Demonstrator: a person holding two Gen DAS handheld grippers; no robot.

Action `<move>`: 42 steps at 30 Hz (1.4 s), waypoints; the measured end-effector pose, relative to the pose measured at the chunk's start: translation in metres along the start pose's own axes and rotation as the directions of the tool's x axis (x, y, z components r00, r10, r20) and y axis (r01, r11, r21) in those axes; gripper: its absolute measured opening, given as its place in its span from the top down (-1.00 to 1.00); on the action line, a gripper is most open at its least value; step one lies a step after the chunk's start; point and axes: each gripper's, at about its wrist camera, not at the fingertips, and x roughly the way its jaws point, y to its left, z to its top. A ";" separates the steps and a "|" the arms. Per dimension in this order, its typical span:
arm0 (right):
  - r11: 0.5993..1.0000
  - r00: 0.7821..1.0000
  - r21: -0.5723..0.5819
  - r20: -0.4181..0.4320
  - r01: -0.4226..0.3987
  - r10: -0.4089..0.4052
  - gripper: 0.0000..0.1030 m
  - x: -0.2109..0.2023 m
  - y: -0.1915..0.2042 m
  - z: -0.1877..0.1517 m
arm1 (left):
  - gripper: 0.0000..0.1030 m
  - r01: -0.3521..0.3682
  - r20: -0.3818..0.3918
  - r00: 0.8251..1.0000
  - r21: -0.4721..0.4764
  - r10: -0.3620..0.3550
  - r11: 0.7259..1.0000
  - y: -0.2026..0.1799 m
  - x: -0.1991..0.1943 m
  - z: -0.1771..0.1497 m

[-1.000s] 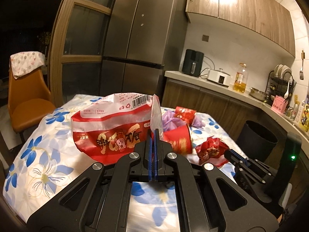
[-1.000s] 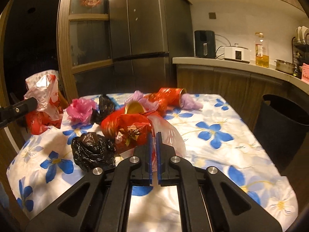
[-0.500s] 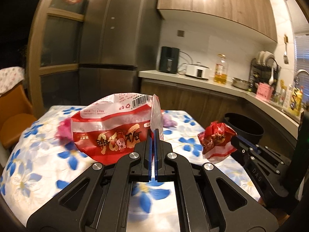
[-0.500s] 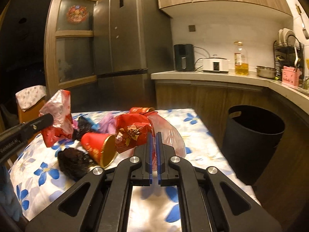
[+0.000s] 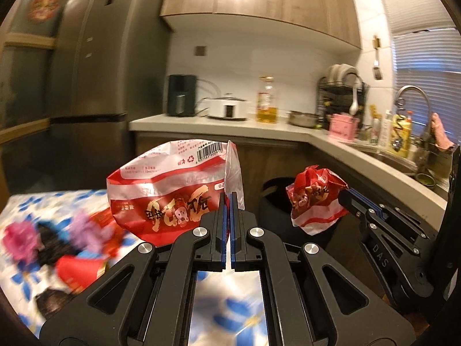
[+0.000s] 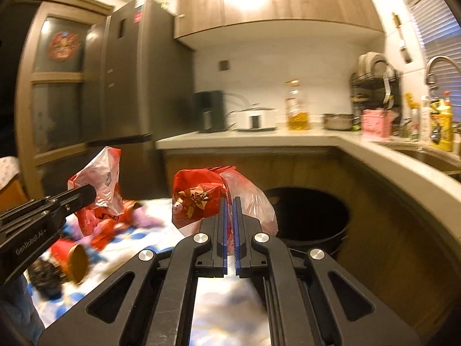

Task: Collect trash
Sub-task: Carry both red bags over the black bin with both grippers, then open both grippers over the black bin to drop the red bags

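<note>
Swung rightward off the floral desk since a second ago, both loads now nearer the black bin. Left gripper clenched on the big red-and-white snack bag, held aloft above the desk's right edge. Right gripper clamped on the crumpled red wrapper, just left of the bin. Red cup and other scraps left on the desk.

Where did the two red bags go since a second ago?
Both were carried off the table toward the black bin. The left gripper still pinches the big bag; the right gripper still pinches the small bag. Other trash stayed on the table.
</note>
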 end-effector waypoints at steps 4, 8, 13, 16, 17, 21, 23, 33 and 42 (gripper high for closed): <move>0.998 0.997 0.019 0.029 0.068 -0.068 0.92 0.011 -0.032 0.011 | 0.99 0.061 0.008 0.998 0.028 -0.061 0.998 -0.028 0.031 0.010; 0.992 0.991 0.043 0.049 0.120 -0.122 0.92 0.023 -0.059 0.019 | 0.99 0.121 0.012 0.993 0.039 -0.121 0.992 -0.048 0.059 0.016; 0.987 0.987 0.064 0.052 0.147 -0.151 0.92 0.036 -0.079 0.021 | 0.99 0.193 0.020 0.981 0.049 -0.194 0.980 -0.072 0.090 0.021; 0.985 0.986 0.074 0.047 0.153 -0.157 0.92 0.045 -0.089 0.022 | 0.98 0.228 0.013 0.973 0.052 -0.229 0.972 -0.079 0.106 0.020; 0.985 0.986 0.074 0.045 0.157 -0.160 0.92 0.048 -0.091 0.021 | 0.98 0.235 0.011 0.972 0.052 -0.236 0.970 -0.080 0.109 0.019; 0.984 0.986 0.074 0.027 0.160 -0.162 0.92 0.061 -0.098 0.021 | 0.98 0.261 -0.006 0.965 0.055 -0.261 0.964 -0.086 0.129 0.016; 0.985 0.987 0.070 0.019 0.159 -0.161 0.92 0.067 -0.100 0.020 | 0.98 0.275 -0.012 0.961 0.054 -0.275 0.960 -0.088 0.137 0.015; 0.986 0.988 0.065 -0.006 0.152 -0.152 0.91 0.087 -0.108 0.018 | 0.96 0.325 -0.050 0.945 0.047 -0.323 0.945 -0.093 0.167 0.007; 0.983 0.986 0.084 -0.032 0.166 -0.164 0.51 0.095 -0.117 0.015 | 0.70 0.352 -0.102 0.932 0.016 -0.349 0.936 -0.093 0.185 -0.003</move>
